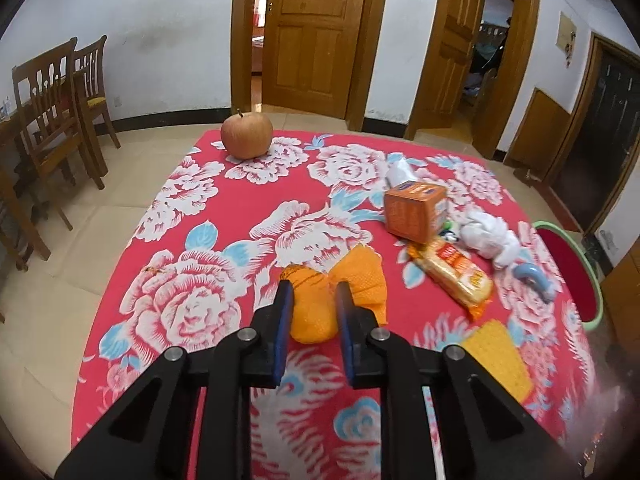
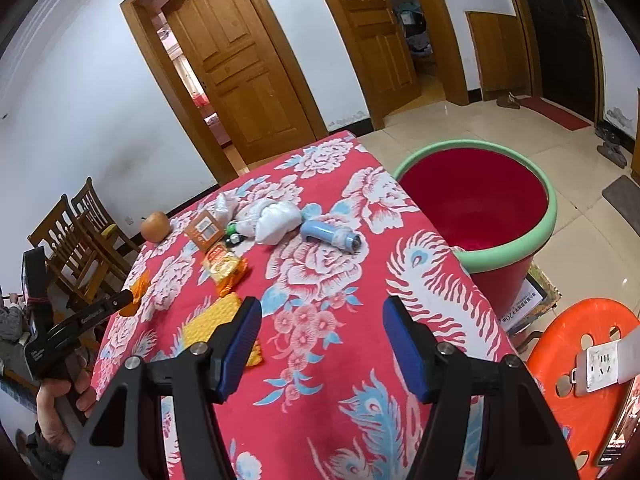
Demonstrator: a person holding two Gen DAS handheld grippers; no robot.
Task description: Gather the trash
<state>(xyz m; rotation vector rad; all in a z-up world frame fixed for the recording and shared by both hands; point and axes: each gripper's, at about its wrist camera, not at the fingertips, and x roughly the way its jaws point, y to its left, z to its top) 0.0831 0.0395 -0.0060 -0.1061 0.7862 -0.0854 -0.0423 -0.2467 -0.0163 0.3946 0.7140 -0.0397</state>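
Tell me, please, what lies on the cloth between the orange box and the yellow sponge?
A snack packet lies between the orange box and the yellow sponge, lengthwise along that line. The left wrist view shows it best.

Home, living/dining room: table with a red floral tablecloth (image 1: 192, 304), an apple (image 1: 247, 135) at its far edge, wooden dining chairs (image 1: 60, 96) far left by a white wall, panelled wooden doors (image 1: 308, 36) opening to other rooms, tiled floor (image 2: 520, 128), red plastic bucket (image 2: 508, 248) and orange stool (image 2: 560, 412) right of the table
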